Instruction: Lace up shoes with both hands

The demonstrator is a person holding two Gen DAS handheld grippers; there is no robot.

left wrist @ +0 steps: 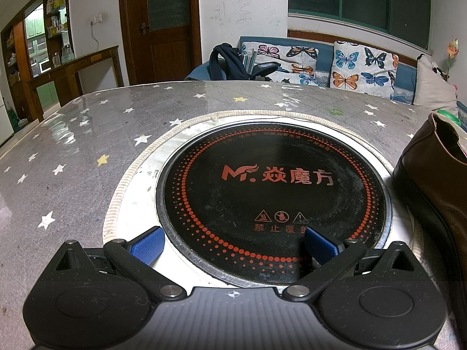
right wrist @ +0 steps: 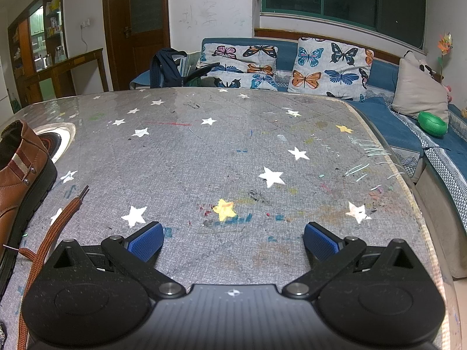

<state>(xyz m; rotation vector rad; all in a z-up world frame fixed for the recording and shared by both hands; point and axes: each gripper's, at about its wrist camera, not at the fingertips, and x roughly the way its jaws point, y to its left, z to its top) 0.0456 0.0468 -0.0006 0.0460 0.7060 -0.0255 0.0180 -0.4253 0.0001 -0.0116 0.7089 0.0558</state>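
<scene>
A brown leather shoe (left wrist: pixel 435 186) with a dark sole stands at the right edge of the left wrist view, to the right of my left gripper (left wrist: pixel 233 245). The left gripper is open and empty above the round cooktop. In the right wrist view the shoe (right wrist: pixel 20 180) is at the far left. A brown shoelace (right wrist: pixel 51 233) lies loose on the table beside the shoe, left of my right gripper (right wrist: pixel 233 240). The right gripper is open and empty over the table.
A black induction cooktop (left wrist: pixel 274 192) with red dots is set into the grey star-patterned table cover (right wrist: pixel 233 151). The table's right edge (right wrist: pixel 408 180) drops to a blue sofa with butterfly cushions (right wrist: pixel 329 67). A green object (right wrist: pixel 432 124) lies on the sofa.
</scene>
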